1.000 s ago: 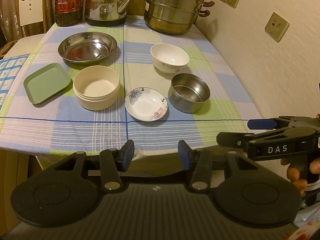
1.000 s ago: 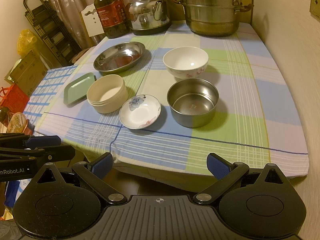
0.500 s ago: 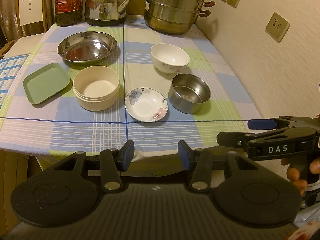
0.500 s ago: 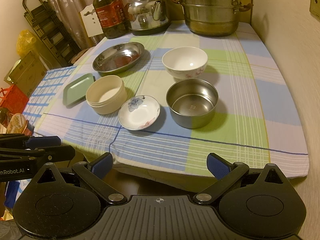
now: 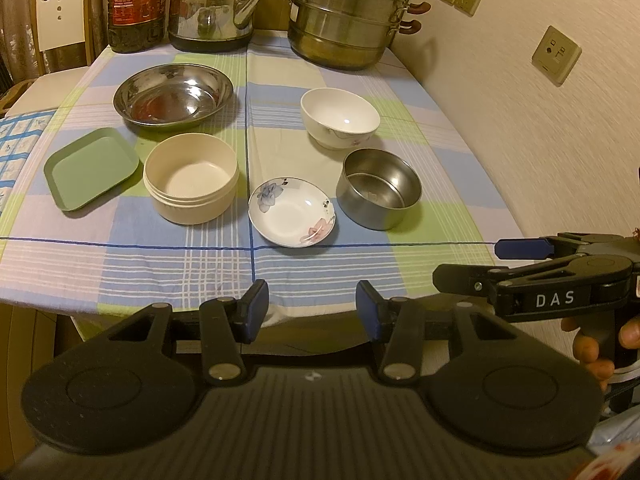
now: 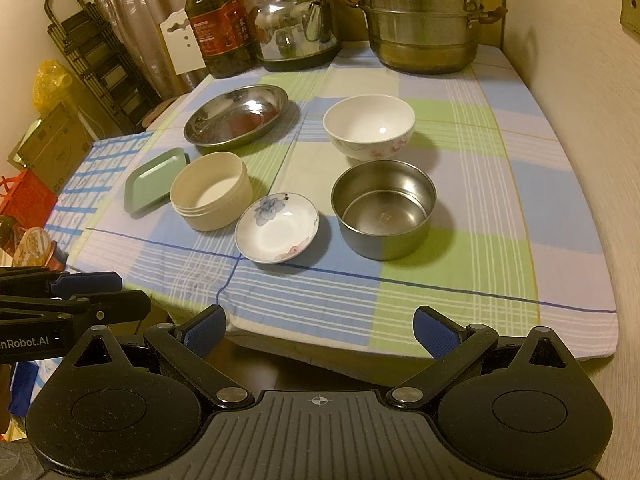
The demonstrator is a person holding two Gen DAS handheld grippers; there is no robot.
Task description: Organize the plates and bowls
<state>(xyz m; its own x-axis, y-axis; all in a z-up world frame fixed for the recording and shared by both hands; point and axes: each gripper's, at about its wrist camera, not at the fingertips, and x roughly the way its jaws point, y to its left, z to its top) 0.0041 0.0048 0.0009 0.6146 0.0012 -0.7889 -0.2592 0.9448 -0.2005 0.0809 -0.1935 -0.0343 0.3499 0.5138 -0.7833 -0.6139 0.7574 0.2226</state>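
Observation:
On the checked tablecloth stand a steel plate (image 5: 173, 96), a green square plate (image 5: 91, 167), a cream round bowl (image 5: 191, 177), a small flowered dish (image 5: 291, 212), a steel bowl (image 5: 379, 193) and a white bowl (image 5: 339, 122). In the right wrist view they show as steel plate (image 6: 236, 120), green plate (image 6: 154, 180), cream bowl (image 6: 211, 195), flowered dish (image 6: 277, 227), steel bowl (image 6: 384, 208) and white bowl (image 6: 369, 126). My left gripper (image 5: 312, 310) and right gripper (image 6: 320, 328) are open and empty, held off the table's near edge.
At the table's far end stand an oil bottle (image 5: 138, 4), a steel kettle (image 5: 214, 8) and a stacked steamer pot (image 5: 346, 20). A wall (image 5: 520, 100) runs along the right side. A chair (image 5: 60, 16) and a folded rack (image 6: 96, 56) are to the left.
Both grippers have drifted slightly; the view shifts a little. Nothing on the table has moved.

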